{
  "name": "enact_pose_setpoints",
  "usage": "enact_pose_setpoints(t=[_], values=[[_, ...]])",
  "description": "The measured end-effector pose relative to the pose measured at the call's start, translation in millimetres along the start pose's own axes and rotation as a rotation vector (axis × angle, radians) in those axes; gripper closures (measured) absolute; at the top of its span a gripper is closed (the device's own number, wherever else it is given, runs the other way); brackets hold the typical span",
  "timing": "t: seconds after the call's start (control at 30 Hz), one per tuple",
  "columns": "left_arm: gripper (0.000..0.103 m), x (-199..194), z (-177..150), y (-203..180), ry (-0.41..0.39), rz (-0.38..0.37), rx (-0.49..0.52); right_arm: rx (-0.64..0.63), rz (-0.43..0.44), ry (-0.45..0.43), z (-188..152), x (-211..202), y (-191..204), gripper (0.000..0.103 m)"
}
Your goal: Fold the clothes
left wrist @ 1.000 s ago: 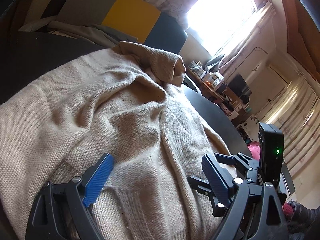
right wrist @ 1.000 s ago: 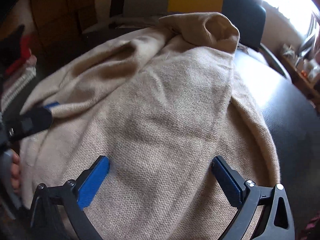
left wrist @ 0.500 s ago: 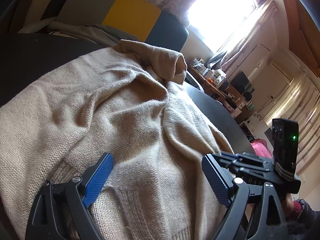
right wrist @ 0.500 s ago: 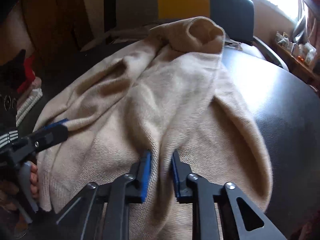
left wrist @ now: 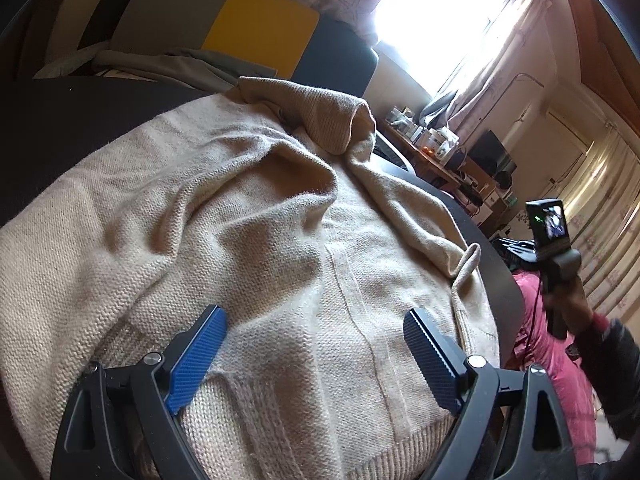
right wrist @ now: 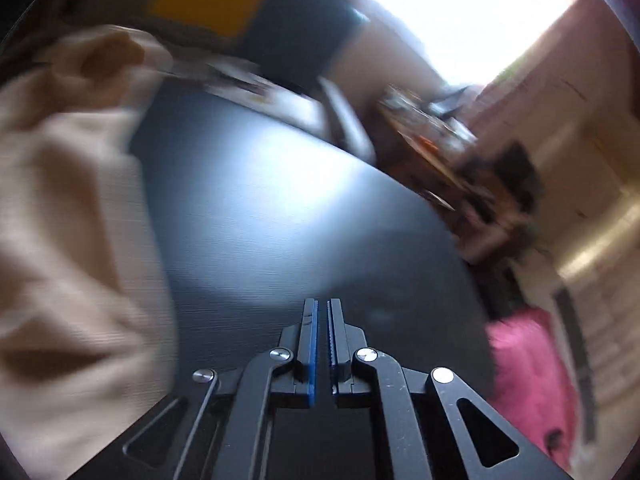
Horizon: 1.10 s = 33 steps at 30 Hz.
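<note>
A beige knitted sweater [left wrist: 248,240] lay rumpled across the dark table [left wrist: 60,120], filling the centre and left of the left wrist view, its ribbed hem at the bottom edge of the frame and its rolled ribbed collar [left wrist: 332,120] at upper centre. The left gripper [left wrist: 316,344] hovered low over the hem region with its blue-padded fingers [left wrist: 196,360] spread wide apart and nothing held between them. A loose flap of the sweater ran toward the right of that frame, ending in a curled edge near the table's rim. At the far right of the same view a person's hand [left wrist: 568,300] gripped the handle of the other device, whose small lit screen [left wrist: 550,224] faced the camera, with a pink garment [left wrist: 560,360] below it. In the right wrist view, which was strongly motion-blurred, the right gripper [right wrist: 322,344] pointed over bare table [right wrist: 280,208], its fingers [right wrist: 310,344] drawn almost together with only a thin slit between the blue pads and no cloth caught in them. The sweater [right wrist: 72,220] occupied the left of that frame, apart from the fingers. A chair back [left wrist: 224,32] in grey, yellow and dark panels stood beyond the table at upper left, and a bright window [left wrist: 440,16] lay at upper right.
</note>
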State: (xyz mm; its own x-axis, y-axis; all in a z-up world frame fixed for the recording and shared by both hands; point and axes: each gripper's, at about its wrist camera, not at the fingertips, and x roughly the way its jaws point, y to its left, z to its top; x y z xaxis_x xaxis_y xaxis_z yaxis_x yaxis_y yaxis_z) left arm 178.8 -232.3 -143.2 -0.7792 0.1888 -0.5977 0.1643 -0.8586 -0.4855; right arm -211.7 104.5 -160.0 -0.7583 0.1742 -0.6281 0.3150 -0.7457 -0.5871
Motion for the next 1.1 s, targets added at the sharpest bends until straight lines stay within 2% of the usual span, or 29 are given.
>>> enact_pose_setpoints(t=[0.13,0.2,0.23,0.27,0.3,0.37,0.47,0.53,0.67,0.73,0.8,0.87,0.97,1.03,1.1], values=[[0.011,2,0,-5,0.012,0.036,0.030,0.169,0.111,0.036,5,16,-46,0.095],[0.011,3,-1,-8,0.017,0.054,0.045,0.242,0.298,-0.008,1,-6,-40,0.082],[0.011,3,-1,-9,0.020,0.063,0.053,0.278,0.394,-0.031,-1,-17,-37,0.067],[0.011,4,-1,-10,0.023,0.072,0.061,0.273,0.474,-0.063,-4,-33,-22,0.052],[0.011,5,0,-11,0.026,0.076,0.069,0.263,0.552,-0.095,-8,-49,-7,0.048],[0.011,8,1,-12,0.030,0.081,0.081,0.211,0.736,-0.118,-16,-79,37,0.046],[0.011,7,1,-12,0.029,0.077,0.072,0.123,0.973,-0.079,-25,-105,99,0.046],[0.011,8,1,-12,0.033,0.076,0.075,0.060,1.054,-0.016,-34,-114,137,0.046],[0.011,9,2,-11,0.041,0.071,0.092,-0.023,0.901,-0.005,-33,-109,145,0.050],[0.011,9,2,-11,0.036,0.071,0.094,-0.045,0.751,0.016,-41,-99,130,0.050],[0.011,11,1,-13,0.035,0.077,0.105,-0.002,0.681,0.034,-43,-85,108,0.050],[0.011,11,1,-15,0.037,0.084,0.116,0.042,0.519,0.060,-47,-69,83,0.041],[0.011,9,3,-16,0.063,0.090,0.121,0.185,0.392,0.119,-53,-46,42,0.041],[0.011,0,10,-9,0.062,0.054,0.052,0.257,0.385,0.116,-57,-47,26,0.040],[0.011,-23,13,9,0.021,0.096,-0.011,0.258,0.455,0.048,-58,-70,29,0.039]])
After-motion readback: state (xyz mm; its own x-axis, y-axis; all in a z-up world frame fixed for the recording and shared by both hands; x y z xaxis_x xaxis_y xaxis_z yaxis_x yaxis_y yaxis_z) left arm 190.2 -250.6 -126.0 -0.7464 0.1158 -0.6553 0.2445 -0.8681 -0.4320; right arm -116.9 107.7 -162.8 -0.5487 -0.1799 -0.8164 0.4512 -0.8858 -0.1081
